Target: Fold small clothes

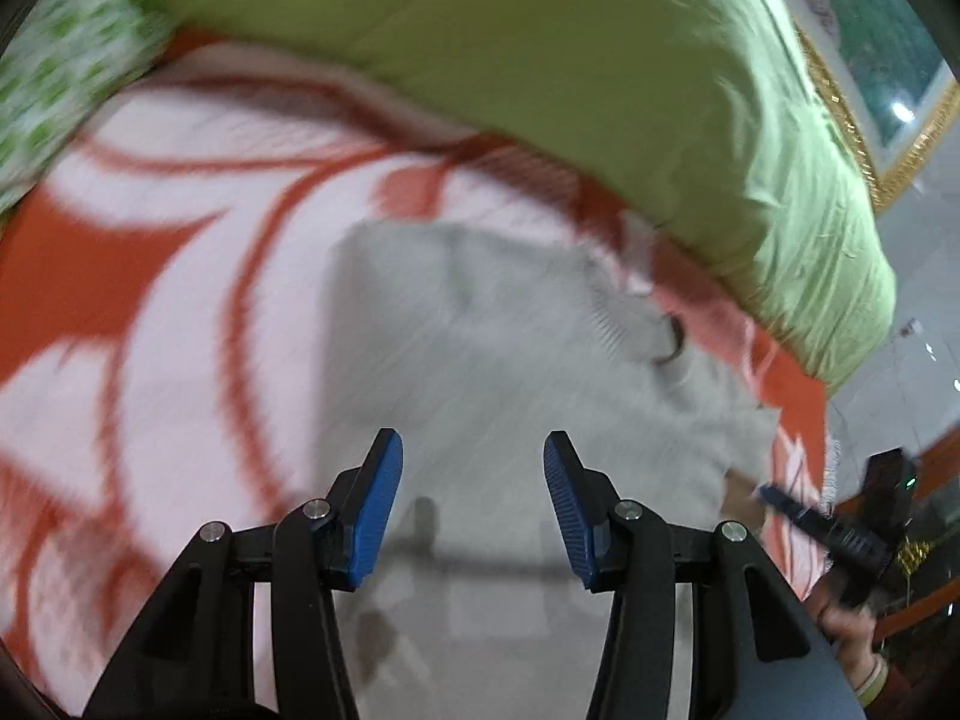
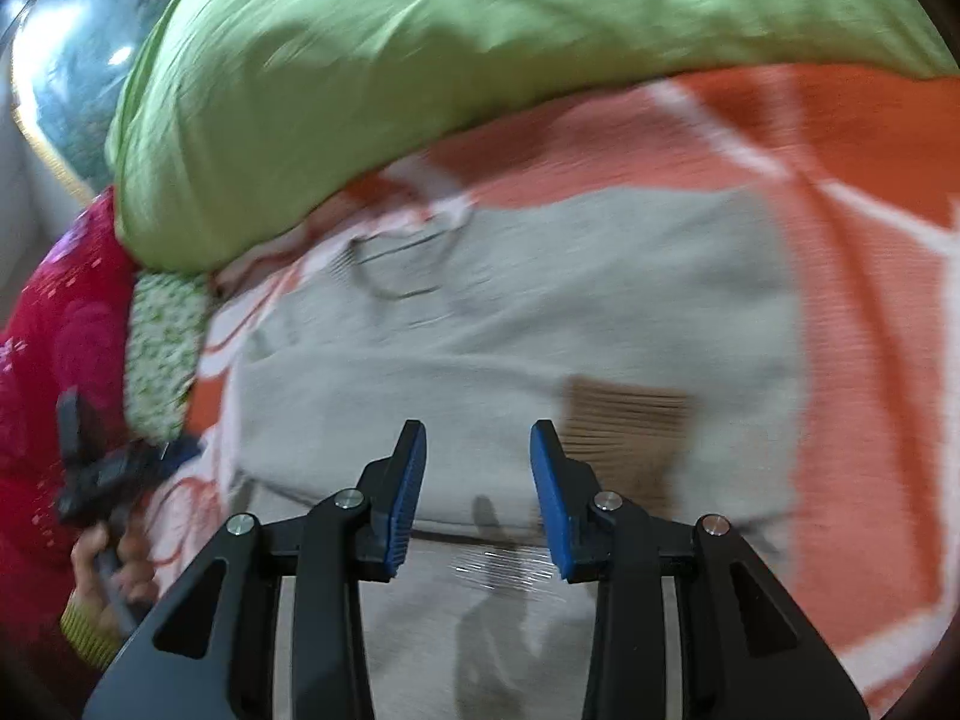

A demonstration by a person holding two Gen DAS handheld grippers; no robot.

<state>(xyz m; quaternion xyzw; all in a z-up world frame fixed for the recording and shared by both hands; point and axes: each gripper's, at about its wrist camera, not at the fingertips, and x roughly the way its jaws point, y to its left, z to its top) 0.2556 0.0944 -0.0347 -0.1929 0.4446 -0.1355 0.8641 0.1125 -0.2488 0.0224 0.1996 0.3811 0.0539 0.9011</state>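
Observation:
A small light grey garment [image 1: 492, 348] lies flat on an orange and white patterned blanket [image 1: 150, 276]. In the right wrist view the garment [image 2: 510, 312] shows a brown patch [image 2: 624, 420] and a neck opening at its far left. My left gripper [image 1: 473, 450] is open and empty just above the garment's near part. My right gripper [image 2: 478, 438] is open and empty above the garment's near edge. Each gripper also shows at the edge of the other's view: the right one [image 1: 852, 516] and the left one [image 2: 114, 468]. Both views are motion-blurred.
A big light green pillow [image 1: 540, 60] lies on the blanket just beyond the garment, also in the right wrist view [image 2: 420, 72]. A green-dotted white cloth [image 2: 162, 348] and the person's red sleeve [image 2: 54, 324] sit at the left. A gold-framed picture [image 1: 888, 90] stands behind.

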